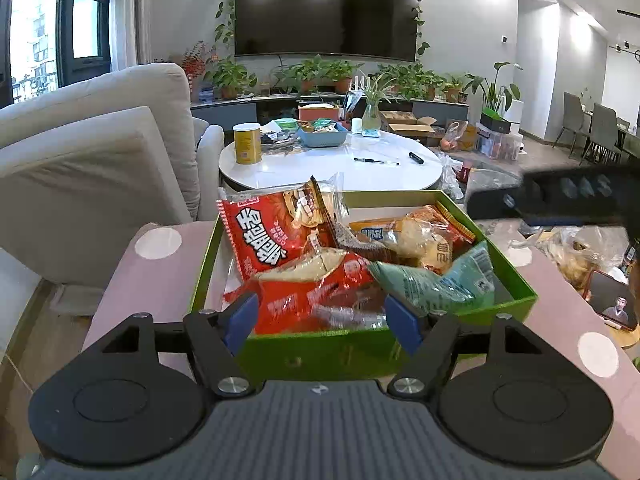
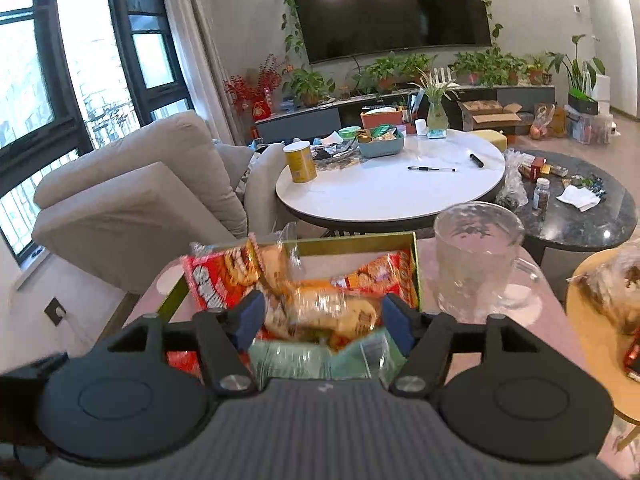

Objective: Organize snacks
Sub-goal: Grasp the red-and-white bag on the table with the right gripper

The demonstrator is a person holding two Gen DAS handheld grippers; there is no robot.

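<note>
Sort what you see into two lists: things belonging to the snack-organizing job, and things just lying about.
Job: green box, red snack packet, teal snack packet.
Lying about: glass mug, yellow canister, pen, blue basket.

I count one green box [image 1: 516,280] holding about six snack packets: three red [image 1: 260,236], two clear bread packs [image 1: 416,240], one teal [image 1: 432,280]. At two o'clock, one glass pitcher [image 2: 476,256]. At twelve, one yellow canister [image 1: 247,143], one pen [image 1: 376,161].

Glass mug [image 2: 478,256], yellow can [image 1: 247,143], pen [image 1: 375,161]
</note>
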